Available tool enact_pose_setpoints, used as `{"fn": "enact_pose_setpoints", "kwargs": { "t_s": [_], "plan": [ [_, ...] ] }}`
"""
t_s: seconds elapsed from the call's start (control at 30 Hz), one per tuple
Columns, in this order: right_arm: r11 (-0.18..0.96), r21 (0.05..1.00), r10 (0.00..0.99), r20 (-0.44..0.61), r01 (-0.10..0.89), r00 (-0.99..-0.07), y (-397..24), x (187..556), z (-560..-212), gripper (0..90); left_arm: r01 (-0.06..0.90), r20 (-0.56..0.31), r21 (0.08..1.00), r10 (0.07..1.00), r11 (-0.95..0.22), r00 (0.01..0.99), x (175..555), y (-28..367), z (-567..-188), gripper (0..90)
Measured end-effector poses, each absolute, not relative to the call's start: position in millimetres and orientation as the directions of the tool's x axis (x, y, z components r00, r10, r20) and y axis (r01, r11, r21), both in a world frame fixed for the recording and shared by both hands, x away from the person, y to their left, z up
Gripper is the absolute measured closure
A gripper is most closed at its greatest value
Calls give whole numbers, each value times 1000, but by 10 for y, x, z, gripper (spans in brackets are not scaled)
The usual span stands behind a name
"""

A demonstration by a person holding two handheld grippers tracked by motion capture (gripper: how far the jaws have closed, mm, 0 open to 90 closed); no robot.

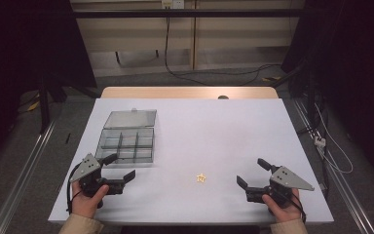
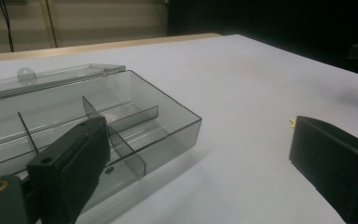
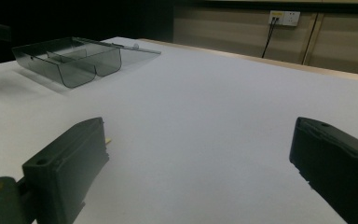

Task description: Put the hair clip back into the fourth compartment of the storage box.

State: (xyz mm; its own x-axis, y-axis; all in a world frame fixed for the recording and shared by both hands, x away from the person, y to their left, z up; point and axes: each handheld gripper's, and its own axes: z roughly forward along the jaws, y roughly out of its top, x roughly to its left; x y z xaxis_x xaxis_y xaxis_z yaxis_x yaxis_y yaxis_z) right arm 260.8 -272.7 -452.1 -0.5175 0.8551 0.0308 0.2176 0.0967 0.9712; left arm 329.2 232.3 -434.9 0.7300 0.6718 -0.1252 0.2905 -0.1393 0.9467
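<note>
Risking a flick of the small gold star (image 1: 201, 178), lying flat on the table (image 1: 224, 131) between the empty, wide-open left hand-held gripper (image 1: 119, 168) and right hand-held gripper (image 1: 251, 172), away from the open compartment box (image 1: 126, 141).

Soft, even light is falling from above on the white tabletop (image 1: 190, 141), leaving the room around it sinking into near blackness. The clear box (image 1: 126, 141) is casting a faint shadow toward the near edge. In both gripper views the black fingers (image 2: 70, 168) are looming large, soft and slightly blurred, and the pictures are showing mild grain.
</note>
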Motion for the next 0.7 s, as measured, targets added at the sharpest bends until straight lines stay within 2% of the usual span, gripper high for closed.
{"fn": "enact_pose_setpoints", "kwargs": {
  "t_s": [0.37,0.7],
  "plan": [
    [100,971,857,26,216,-515,-2729,2601,-4506,38,293,-143,949,663,-120,735,3306,2264,-4300,49],
    [105,971,852,24,215,-523,-2719,2610,-4508,39,286,-125,944,623,-165,772,3321,2069,-4271,48]
  ]
}}
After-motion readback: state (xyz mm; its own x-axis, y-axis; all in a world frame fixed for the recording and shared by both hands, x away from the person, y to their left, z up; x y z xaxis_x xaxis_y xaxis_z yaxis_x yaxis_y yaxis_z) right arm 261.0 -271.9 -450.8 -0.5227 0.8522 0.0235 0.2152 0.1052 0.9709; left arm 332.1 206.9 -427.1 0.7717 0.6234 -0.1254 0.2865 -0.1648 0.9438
